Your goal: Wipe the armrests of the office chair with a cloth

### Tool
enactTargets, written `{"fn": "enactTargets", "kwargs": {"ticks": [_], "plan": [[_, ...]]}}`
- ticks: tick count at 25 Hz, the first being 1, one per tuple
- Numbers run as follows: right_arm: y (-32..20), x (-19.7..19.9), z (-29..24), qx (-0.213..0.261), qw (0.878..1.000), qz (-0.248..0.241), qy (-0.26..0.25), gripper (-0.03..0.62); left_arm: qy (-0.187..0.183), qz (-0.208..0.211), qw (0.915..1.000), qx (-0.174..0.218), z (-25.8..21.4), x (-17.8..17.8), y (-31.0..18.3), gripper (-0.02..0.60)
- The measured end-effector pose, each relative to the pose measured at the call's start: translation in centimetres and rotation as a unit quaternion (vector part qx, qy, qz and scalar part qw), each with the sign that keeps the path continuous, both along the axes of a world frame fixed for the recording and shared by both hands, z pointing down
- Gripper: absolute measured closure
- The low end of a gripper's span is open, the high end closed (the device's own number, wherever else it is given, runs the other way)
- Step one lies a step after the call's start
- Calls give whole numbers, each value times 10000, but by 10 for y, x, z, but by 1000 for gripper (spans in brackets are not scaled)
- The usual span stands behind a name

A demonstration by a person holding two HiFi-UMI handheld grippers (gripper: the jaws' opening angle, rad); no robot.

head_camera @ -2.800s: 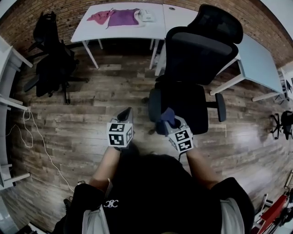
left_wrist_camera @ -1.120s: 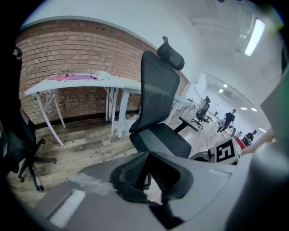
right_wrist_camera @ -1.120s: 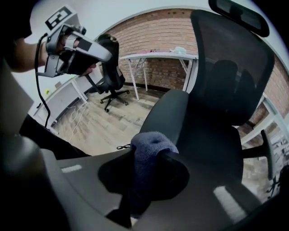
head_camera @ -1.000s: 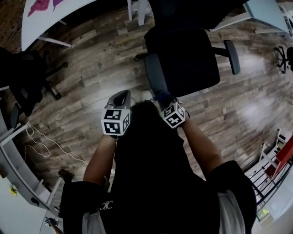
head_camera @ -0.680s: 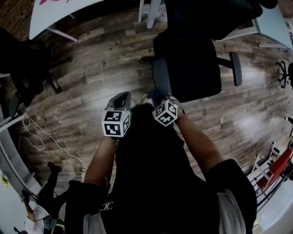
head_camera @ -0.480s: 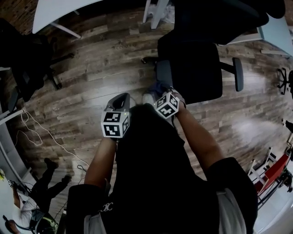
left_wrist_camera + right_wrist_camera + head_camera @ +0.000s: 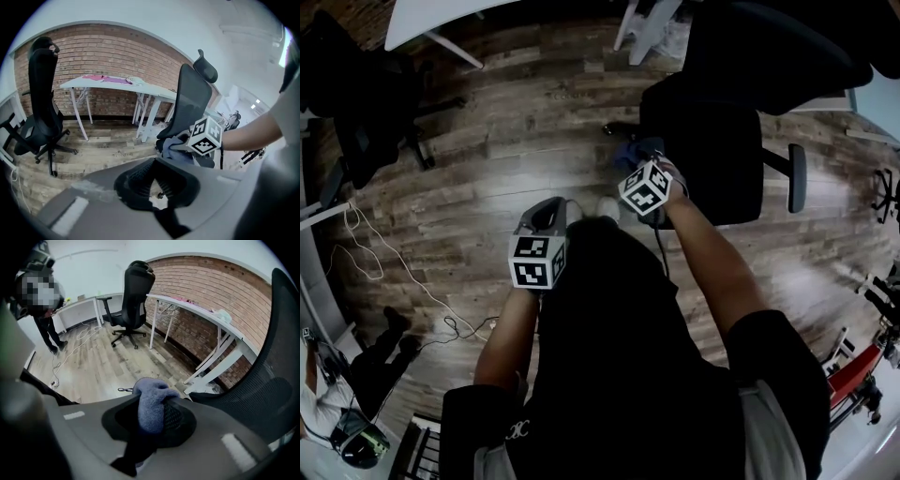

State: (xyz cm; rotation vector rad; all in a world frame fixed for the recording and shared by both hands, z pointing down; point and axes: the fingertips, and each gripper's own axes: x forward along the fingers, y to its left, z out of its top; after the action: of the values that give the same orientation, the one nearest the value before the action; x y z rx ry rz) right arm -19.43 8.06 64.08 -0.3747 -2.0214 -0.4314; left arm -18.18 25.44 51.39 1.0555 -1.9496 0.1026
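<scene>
The black office chair (image 7: 712,155) stands at the upper right of the head view, its right armrest (image 7: 797,178) in plain sight. My right gripper (image 7: 637,161) is shut on a blue cloth (image 7: 626,152) at the seat's left side, where the left armrest is hidden under cloth and gripper; contact cannot be told. In the right gripper view the cloth (image 7: 150,404) bulges out between the jaws of the right gripper (image 7: 152,414). My left gripper (image 7: 550,210) hangs over bare floor to the chair's left, shut on nothing. The left gripper (image 7: 157,180) looks toward the cloth (image 7: 176,143) and the chair (image 7: 187,108).
A second black chair (image 7: 356,103) stands at the upper left beside a white table (image 7: 431,19). Loose cables (image 7: 366,253) trail on the wooden floor at the left. A person (image 7: 347,412) stands at the lower left. The table (image 7: 197,308) carries folded cloths.
My right gripper has carried the cloth forward to the chair's left side. The head view has shifted, so the chair sits further right. The left gripper has barely moved.
</scene>
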Motion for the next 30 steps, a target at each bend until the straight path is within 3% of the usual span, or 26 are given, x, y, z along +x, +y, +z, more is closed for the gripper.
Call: {"fn": "enactTargets", "kwargs": {"ticks": [8,15,23,30], "plan": [[-52,-40,2,93,9974,712,-100,523,-14,-126,9999,-72,2,-4,-2,575],[-102,-41,4,-45,9850,1724,-15,523,-6,-95,9999,-64,0,-13,-10,575],[-129,-1,-8,147,9668,2549,6,525,-39,198,9998,-7,-3,-17,-27,575],[-101,55,-14,-132,9578,2871,34,525,-77,582,9983,58,-3,-9,-42,575]]}}
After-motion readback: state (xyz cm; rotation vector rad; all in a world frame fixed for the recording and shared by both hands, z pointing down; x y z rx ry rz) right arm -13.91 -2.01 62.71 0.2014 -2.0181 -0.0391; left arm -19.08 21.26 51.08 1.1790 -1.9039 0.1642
